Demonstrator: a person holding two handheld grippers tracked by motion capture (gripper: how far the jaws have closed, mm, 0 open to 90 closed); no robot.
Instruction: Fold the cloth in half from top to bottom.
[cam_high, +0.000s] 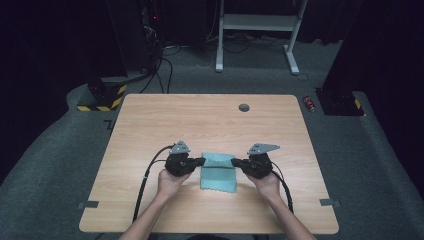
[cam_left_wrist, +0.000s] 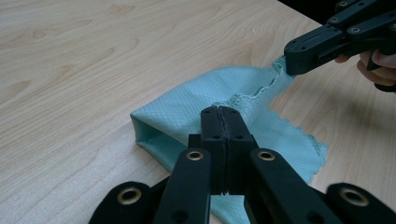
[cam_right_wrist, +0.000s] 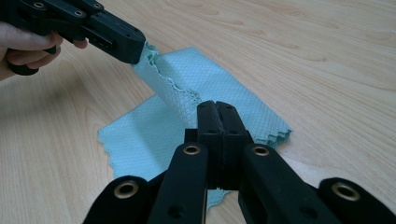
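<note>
A: Nearest the cam, two bare forearms are seen at the table's near edge, w/ a gripper held in each hand. Where is the cloth?

B: The teal cloth (cam_high: 218, 172) is laid on the wooden table (cam_high: 150, 130), right between the two grippers. The left gripper (cam_high: 202, 161) is at its left side, the right gripper (cam_high: 235, 162) at its right side. Both are just as near to it.

A: Which way is the cloth stretched?

B: The top layer's zigzag edge is held up off the table, side to side, from one gripper to the other. The rest is left lying flat below. A rounded fold (cam_left_wrist: 140, 133) is seen at one end in the left gripper view, so the cloth is prob. half folded.

A: And the jaws?

B: Both pairs are pressed tight together, no gap seen. In the left gripper view the cloth edge (cam_left_wrist: 243, 99) is pinched at the tips. Same in the right gripper view, w/ the edge (cam_right_wrist: 180, 86) run up to the other gripper (cam_right_wrist: 133, 51), where a corner is bitten too.

A: So what is the next move turned on?

B: Prob. on that lifted edge being carried level by both hands over the flat part, across the cloth's short way. If one side is pulled more, the fold will likely be made crooked.
</note>
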